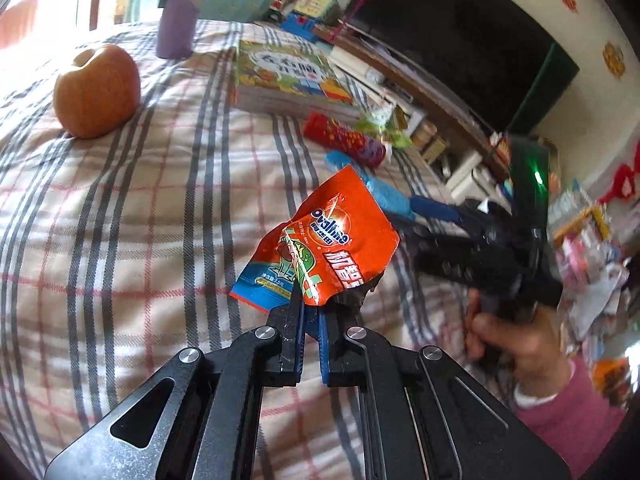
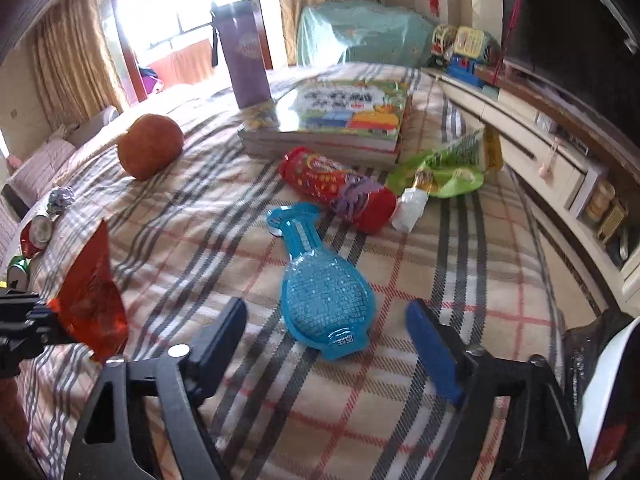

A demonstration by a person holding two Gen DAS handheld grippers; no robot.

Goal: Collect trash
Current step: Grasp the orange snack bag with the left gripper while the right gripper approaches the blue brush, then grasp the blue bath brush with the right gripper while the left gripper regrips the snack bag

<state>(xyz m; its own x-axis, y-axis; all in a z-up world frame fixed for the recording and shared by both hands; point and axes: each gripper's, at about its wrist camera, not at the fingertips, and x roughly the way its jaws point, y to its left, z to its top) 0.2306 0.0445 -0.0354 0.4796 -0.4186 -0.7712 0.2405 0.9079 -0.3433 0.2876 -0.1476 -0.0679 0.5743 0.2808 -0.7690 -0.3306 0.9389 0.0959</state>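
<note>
My left gripper (image 1: pixel 310 300) is shut on a crumpled orange Ovaltine wrapper (image 1: pixel 324 240) and holds it above the plaid bedspread (image 1: pixel 140 220). The wrapper also shows at the left of the right wrist view (image 2: pixel 92 296). My right gripper (image 2: pixel 328 316) is open, its fingers on either side of a blue plastic fish-shaped package (image 2: pixel 320 288) that lies flat on the bedspread. Beyond it lie a red snack tube (image 2: pixel 340 188), a green wrapper (image 2: pixel 444 168) and a small white bottle (image 2: pixel 412 208). The right gripper also shows in the left wrist view (image 1: pixel 432 216).
An apple (image 1: pixel 96 88) rests at the left, a purple bottle (image 2: pixel 244 60) and a stack of children's books (image 2: pixel 336 116) stand farther back. Crushed cans (image 2: pixel 38 232) lie at the left edge. A cream cabinet (image 2: pixel 540 152) and a dark TV screen (image 1: pixel 460 36) run along the right.
</note>
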